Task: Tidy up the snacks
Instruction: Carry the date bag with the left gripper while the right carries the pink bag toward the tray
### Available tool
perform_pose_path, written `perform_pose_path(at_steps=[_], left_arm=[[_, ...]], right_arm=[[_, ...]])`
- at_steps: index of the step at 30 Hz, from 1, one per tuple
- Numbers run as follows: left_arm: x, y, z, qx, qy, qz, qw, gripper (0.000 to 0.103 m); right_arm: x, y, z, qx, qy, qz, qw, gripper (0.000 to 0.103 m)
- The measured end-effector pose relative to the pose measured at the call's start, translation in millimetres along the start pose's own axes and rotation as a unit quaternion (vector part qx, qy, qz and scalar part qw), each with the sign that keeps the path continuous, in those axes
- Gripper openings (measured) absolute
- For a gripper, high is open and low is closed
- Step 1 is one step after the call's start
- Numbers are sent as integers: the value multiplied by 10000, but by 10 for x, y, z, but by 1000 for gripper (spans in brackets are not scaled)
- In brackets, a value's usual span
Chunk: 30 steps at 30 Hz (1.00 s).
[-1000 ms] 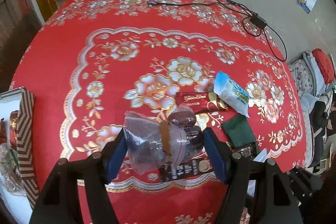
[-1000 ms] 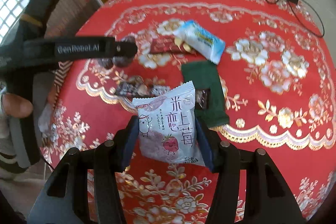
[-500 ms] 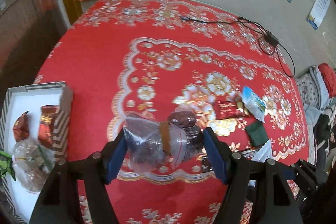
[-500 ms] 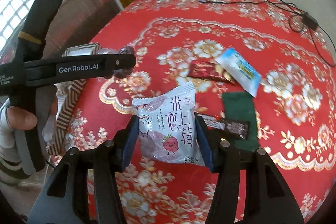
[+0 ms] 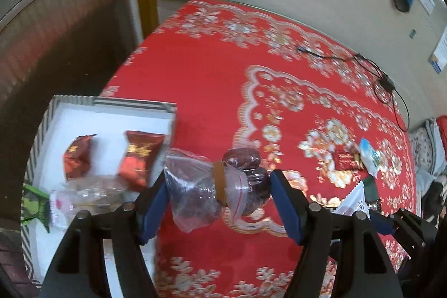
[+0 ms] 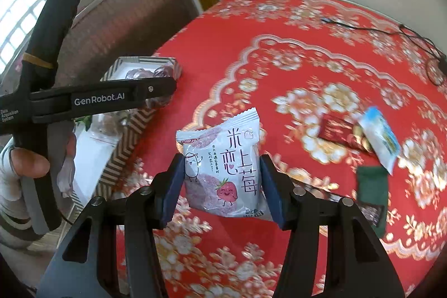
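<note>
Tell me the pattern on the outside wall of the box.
Diagonal brown-and-white stripes on the box, clearest in the right wrist view.

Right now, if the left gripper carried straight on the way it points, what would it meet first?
Probably the red tablecloth, just right of the striped box; the left gripper is shut on the bag of dates, so that would touch first. Depth is unclear.

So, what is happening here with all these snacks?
A person is sorting snacks with two handheld grippers. The left gripper holds a clear bag of dark fruit, the right gripper a white strawberry packet. Both hang above the red tablecloth near a striped box that already holds snacks.
</note>
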<state>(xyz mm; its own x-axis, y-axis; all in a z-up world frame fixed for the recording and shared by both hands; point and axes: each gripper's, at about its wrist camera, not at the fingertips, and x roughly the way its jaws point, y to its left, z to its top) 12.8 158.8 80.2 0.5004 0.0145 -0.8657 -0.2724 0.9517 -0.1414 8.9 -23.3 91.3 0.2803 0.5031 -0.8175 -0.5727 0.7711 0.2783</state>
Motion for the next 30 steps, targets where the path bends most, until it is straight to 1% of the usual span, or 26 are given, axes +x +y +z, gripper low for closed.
perform_pose_path(at_steps=[16,30], left_arm=[[-142,883,-12,-649,-146,369,9971,73],[-212,1494,-113,-1056,-177,718,9917,73]], right_arm=[[400,702,344,-675,170,337,9970,53],[757,1288,551,-1150,350,666,9905,53]])
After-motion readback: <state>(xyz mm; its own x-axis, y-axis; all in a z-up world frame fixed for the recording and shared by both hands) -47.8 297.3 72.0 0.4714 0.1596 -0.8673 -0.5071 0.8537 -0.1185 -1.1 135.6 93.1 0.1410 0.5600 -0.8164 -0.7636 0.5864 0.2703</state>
